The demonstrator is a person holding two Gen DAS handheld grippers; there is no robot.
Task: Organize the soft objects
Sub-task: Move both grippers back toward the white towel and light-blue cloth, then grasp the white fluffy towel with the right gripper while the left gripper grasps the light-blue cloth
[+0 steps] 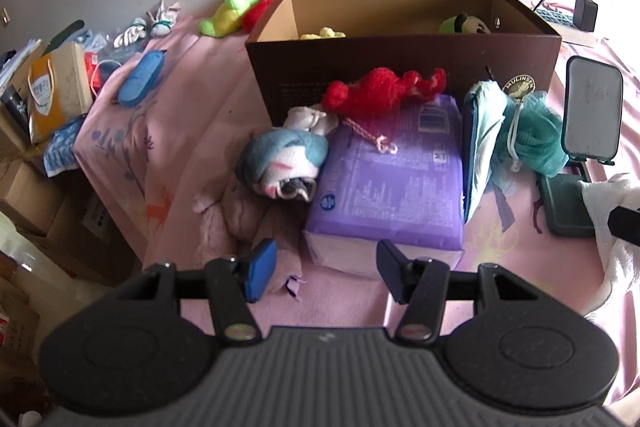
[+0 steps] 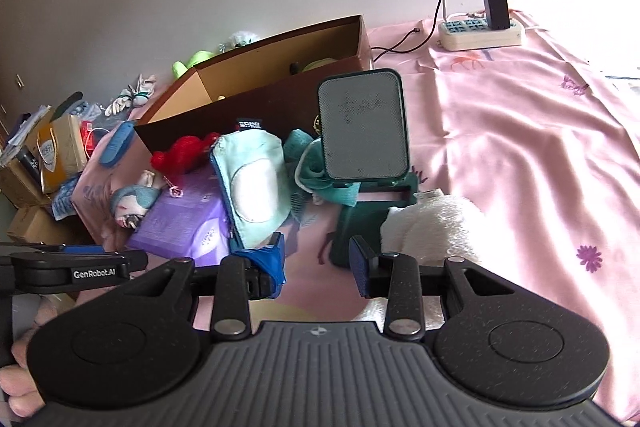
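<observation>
Two grippers: both hover over a bed (image 2: 520, 147) covered by a pink printed sheet, pointing down toward a cluster of soft things.
Left gripper (image 1: 326, 269): jaws released and spread, nothing between them; they sit just in front of the near edge of a purple soft pack (image 1: 384, 183).
Right gripper (image 2: 318, 265): jaws apart and empty, only the sheet showing in the gap; a white fluffy towel (image 2: 428, 223) lies just beside its right finger.
Cardboard box (image 1: 400, 59): brown, open-topped, toward the wall side of the bed; a yellow toy (image 1: 322, 33) and a green-and-black plush (image 1: 464, 24) peek over its rim from inside.
In front of the box: a red knitted toy (image 1: 380, 91) rests on the far end of the purple pack against the box wall; a blue-and-white plush (image 1: 286, 163) lies touching the pack's left side; a pale blue pouch (image 1: 480, 135) stands on edge against the pack's right side; a teal mesh bath pouf (image 1: 536, 135) sits just beside the pouch.
Phone stand (image 2: 362, 125): dark green, upright, near the pouf, holding a grey panel.
Behind the box: a lime green plush (image 1: 234, 7) lies by the wall.
Left edge of the bed: a blue case (image 1: 142, 77) lies flat.
Far right corner: a power strip (image 2: 480, 33) with a black charger plugged in.
Person's hand (image 2: 18, 383): fingers visible at the lower left of the right wrist view.
</observation>
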